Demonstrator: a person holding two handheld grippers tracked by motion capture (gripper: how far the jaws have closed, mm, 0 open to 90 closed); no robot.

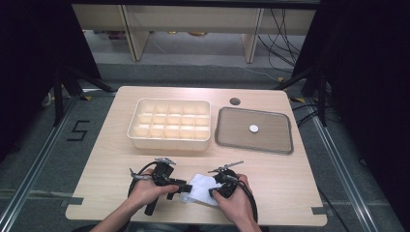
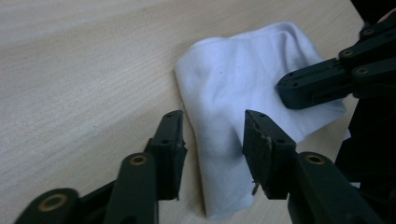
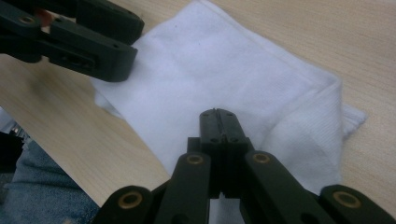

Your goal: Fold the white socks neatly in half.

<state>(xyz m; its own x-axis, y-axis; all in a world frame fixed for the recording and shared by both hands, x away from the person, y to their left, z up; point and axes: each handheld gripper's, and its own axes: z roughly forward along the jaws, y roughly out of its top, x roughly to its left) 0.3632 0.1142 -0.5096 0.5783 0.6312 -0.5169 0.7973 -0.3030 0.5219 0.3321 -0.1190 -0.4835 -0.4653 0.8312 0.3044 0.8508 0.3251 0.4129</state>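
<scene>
So the white cloth [image 1: 200, 188] is sitting on the wooden table [image 1: 106, 159] near the front edge, right between the two hands, folded over on itself into a rumpled pad. The left gripper [image 2: 212, 140] comes at it from the left side in the high view, and in the left gripper view its jaws stand apart with a fold of the cloth running up between them; the pads sit on either side of that ridge but aren't pressing on it, so it's let go, not gripping. The right gripper [image 3: 218, 116] is on the cloth's other side with its jaws squeezed fully together; in the right gripper view the closed tips lie on top of the cloth, and I honestly can't tell whether any fabric is pinched in there. Farther back on the table there's a cream divided tray [image 1: 169, 124] with lots of small compartments, and just to its right a grey lidded flat tray [image 1: 254, 130] with a small white disc [image 1: 254, 128] on it. Only writing I can read is a black "5" [image 1: 79, 130] marked on the floor left of the table.
</scene>
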